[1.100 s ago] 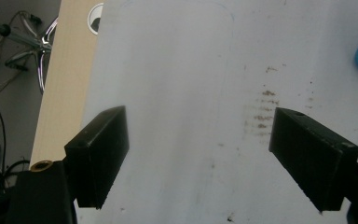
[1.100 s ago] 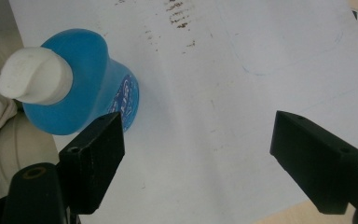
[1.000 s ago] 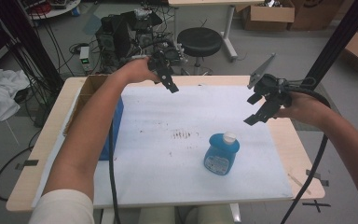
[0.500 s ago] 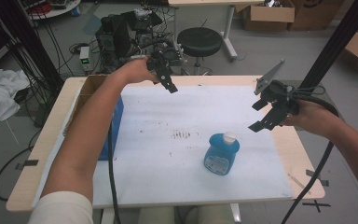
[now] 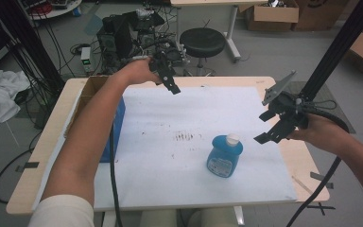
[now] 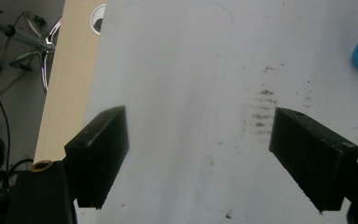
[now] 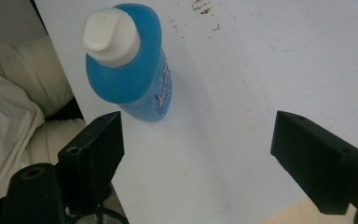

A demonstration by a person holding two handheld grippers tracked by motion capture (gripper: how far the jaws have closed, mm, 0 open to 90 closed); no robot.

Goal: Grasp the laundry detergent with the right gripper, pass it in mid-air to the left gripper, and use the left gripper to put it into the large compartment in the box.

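Grippers: two. Right gripper [image 5: 270, 126], jaws spread wide, nothing between, held above white sheet [image 5: 194, 156] near right edge. Left gripper [image 5: 168, 78], jaws likewise apart and empty, raised over sheet's far left part. Bottle [image 5: 225, 155]: one, blue, white cap, upright on sheet, near right gripper, not touching; label print too small to read. Blue box [image 5: 116, 127]: one, at table's left. Cardboard box [image 5: 89, 92]: one, beside it. Wooden table [image 5: 42, 156]: one. Black stool [image 5: 202, 41]: one, beyond table.

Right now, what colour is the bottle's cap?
White, on a blue bottle; the cap shows best in the right gripper view.
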